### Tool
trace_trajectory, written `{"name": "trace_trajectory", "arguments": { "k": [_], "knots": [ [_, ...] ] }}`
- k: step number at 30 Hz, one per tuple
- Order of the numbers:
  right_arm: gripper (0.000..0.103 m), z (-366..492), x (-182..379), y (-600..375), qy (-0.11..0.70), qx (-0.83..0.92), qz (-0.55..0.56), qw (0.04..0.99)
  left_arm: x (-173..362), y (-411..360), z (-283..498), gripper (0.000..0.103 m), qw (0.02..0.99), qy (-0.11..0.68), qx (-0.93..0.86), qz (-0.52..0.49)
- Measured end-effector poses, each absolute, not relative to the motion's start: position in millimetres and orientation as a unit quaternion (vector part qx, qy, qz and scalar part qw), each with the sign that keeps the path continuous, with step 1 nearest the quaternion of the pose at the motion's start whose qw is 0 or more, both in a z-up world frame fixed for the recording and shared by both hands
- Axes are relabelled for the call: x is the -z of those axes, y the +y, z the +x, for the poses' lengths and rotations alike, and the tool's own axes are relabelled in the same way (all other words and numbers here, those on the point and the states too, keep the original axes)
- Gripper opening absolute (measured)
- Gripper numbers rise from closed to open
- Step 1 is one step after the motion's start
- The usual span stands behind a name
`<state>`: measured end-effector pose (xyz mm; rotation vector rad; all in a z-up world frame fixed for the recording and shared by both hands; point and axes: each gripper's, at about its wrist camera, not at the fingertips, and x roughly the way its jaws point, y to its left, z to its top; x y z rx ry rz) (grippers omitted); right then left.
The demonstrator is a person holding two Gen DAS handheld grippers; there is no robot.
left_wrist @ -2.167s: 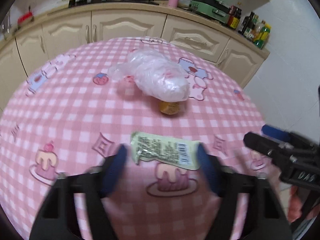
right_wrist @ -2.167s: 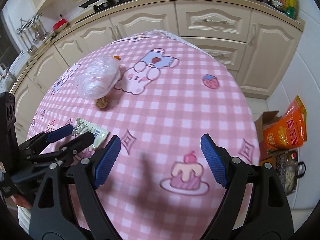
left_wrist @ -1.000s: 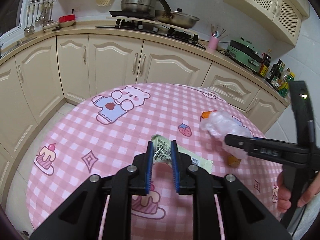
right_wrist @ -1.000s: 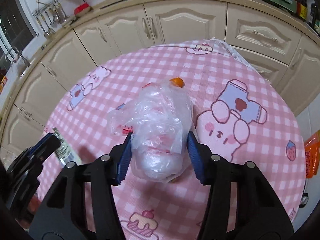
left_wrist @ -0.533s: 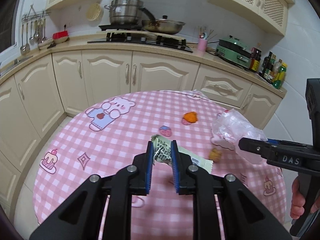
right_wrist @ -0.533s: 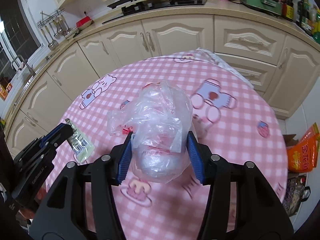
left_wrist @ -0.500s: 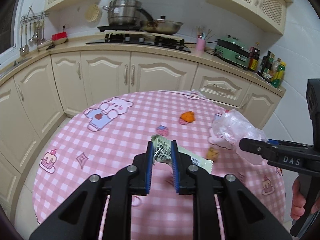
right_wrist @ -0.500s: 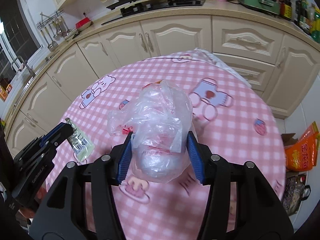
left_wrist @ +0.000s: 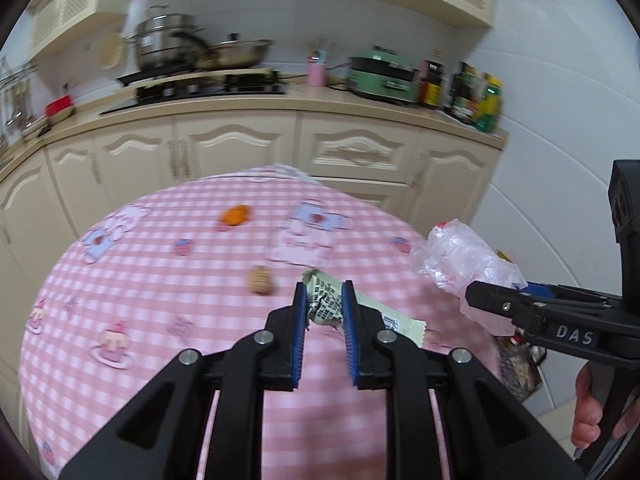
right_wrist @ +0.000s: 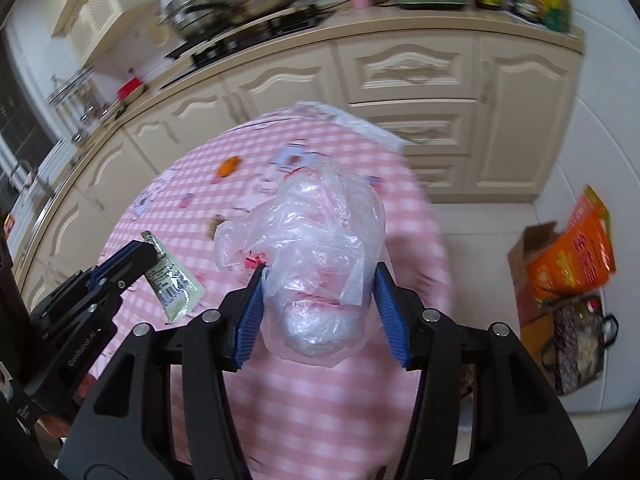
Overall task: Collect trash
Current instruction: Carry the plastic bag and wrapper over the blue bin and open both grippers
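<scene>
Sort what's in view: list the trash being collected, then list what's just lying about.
Trash for the job:
- green wrapper, pinched in the left hand-held gripper
- crumpled plastic bag, clamped in the right hand-held gripper
- orange scrap and brown scrap, on the table

Lying about:
- pots
- pink cup
- bottles
- orange bag

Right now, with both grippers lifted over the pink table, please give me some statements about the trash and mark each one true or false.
1. The left gripper is shut on the green wrapper. True.
2. The right gripper is empty. False: it is shut on the crumpled plastic bag.
3. An orange scrap lies on the tablecloth. True.
4. The small brown piece is inside the plastic bag. False: it lies bare on the tablecloth.
</scene>
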<state>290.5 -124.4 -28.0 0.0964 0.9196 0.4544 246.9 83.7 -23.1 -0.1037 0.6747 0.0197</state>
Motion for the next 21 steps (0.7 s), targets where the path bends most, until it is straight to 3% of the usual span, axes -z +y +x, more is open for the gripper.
{"name": "trace_trajectory", "arguments": {
  "k": [21],
  "knots": [
    [0.052,249.1,112.9,-346.4,0.501,-0.046,0.149,0.851,81.9,-153.7,272.9,0.018,0.899,0.402,0.17,0.041]
  ]
}}
